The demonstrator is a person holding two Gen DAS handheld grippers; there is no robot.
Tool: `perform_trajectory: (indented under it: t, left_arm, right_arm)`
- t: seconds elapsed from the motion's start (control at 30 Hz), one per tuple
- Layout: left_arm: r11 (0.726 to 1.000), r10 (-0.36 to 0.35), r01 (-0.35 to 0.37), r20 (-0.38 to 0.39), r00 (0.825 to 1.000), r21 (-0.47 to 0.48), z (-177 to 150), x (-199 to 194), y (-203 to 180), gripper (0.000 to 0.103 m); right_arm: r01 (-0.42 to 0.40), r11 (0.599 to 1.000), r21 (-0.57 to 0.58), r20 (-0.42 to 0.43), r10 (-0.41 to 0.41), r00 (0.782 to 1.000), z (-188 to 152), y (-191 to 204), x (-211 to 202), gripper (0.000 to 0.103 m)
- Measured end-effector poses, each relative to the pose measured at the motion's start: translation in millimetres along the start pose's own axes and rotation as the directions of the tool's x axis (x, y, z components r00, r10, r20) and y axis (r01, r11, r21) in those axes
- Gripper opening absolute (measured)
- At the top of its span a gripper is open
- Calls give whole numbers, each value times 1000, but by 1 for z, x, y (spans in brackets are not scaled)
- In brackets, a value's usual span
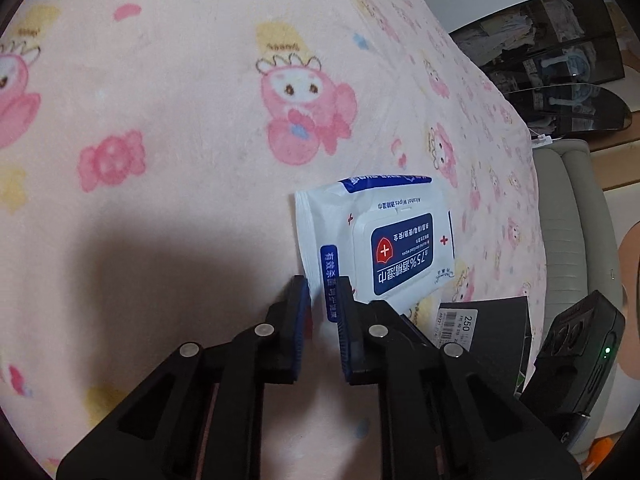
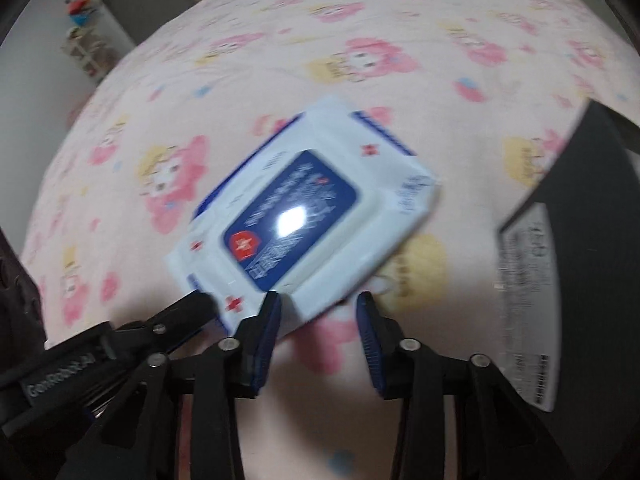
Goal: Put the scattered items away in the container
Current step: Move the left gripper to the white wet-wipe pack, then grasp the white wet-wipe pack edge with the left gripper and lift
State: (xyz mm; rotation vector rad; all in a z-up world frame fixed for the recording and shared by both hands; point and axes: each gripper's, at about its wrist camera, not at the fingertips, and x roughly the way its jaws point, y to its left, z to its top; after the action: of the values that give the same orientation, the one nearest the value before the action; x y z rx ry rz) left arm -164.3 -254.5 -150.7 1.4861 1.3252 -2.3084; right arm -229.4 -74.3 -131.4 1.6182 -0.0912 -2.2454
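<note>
Left gripper (image 1: pixel 324 292): clamped on the near corner of the wipes pack (image 1: pixel 380 240); in the right wrist view its fingers reach in from the left onto that corner.
Right gripper (image 2: pixel 318 300): fingers apart, nothing between them, just short of the pack's near edge.
Wipes pack: on or just above the pink blanket (image 1: pixel 160 120); which, cannot tell. Long axis runs away from the left gripper.
Black box (image 2: pixel 580 240): right of the pack, near, not touching.
Count: one pack, one box.
</note>
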Motion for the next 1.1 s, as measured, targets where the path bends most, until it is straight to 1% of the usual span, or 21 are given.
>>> perform_trajectory:
  t: [0.1,0.17,0.23,0.27,0.3,0.33,0.37,0.4,0.43,0.47,0.5,0.57,0.63,0.67,0.73,0.8,0.97,1.03,1.1]
  left_arm:
    - [1000,-9,9,7,1000,-14,3,-3,3,13]
    - [999,-31,31,-5,1000,-33,4,-1,8,14]
    - [997,-51,50,-23,998,-53,5,2,12,23]
    - [996,-63,61,-35,997,-63,5,5,14,31]
    - [995,-76,72,-46,996,-73,5,8,16,36]
    - [993,-87,82,-56,995,-80,5,12,16,37]
    - [993,-91,86,-64,994,-81,4,16,15,37]
    - [993,-96,90,-71,993,-82,4,19,15,35]
    - [993,-98,92,-74,992,-77,4,20,14,34]
    - [994,-92,87,-74,993,-70,4,20,12,31]
    - [995,-86,82,-74,993,-63,4,20,11,23]
    - [996,-74,71,-60,995,-53,4,16,10,22]
    - [996,-67,66,-20,998,-55,7,5,10,22]
    - [997,-59,59,2,998,-57,8,-1,11,22]
    - [996,-38,42,51,998,-81,12,-13,16,22]
    - [992,-35,44,74,997,-119,15,-19,26,22]
    - [983,-74,78,30,997,-164,17,-7,33,22]
    - [984,-76,79,23,997,-158,19,-4,30,25]
    - [985,-76,77,16,997,-152,23,0,27,29]
  right_arm:
    - [16,1000,-7,12,-16,1000,0,3,-3,33]
    - [57,998,29,46,-59,997,1,-1,-9,33]
    - [109,992,71,77,-114,990,1,-6,-17,34]
    - [119,989,84,83,-126,989,1,-9,-19,34]
    - [126,987,95,87,-135,987,1,-11,-21,36]
    - [139,985,102,83,-148,985,1,-14,-22,36]
    - [152,983,107,78,-160,984,1,-15,-22,36]
    - [163,980,111,73,-172,982,0,-17,-21,39]
    - [159,982,104,71,-167,983,0,-16,-22,42]
    - [152,984,96,70,-159,985,1,-15,-23,44]
    - [145,986,87,69,-152,986,2,-14,-24,44]
    - [132,989,70,66,-136,988,3,-12,-26,43]
    - [118,992,53,63,-121,991,4,-9,-28,38]
    - [111,993,44,61,-113,992,5,-8,-29,34]
    - [96,995,27,58,-98,994,6,-6,-30,34]
    - [82,997,10,54,-82,995,8,-4,-32,34]
    - [46,998,-33,44,-44,998,11,2,-37,34]
    - [94,996,0,60,-94,994,23,-17,-36,34]
    - [87,995,42,58,-90,994,30,-28,-38,34]
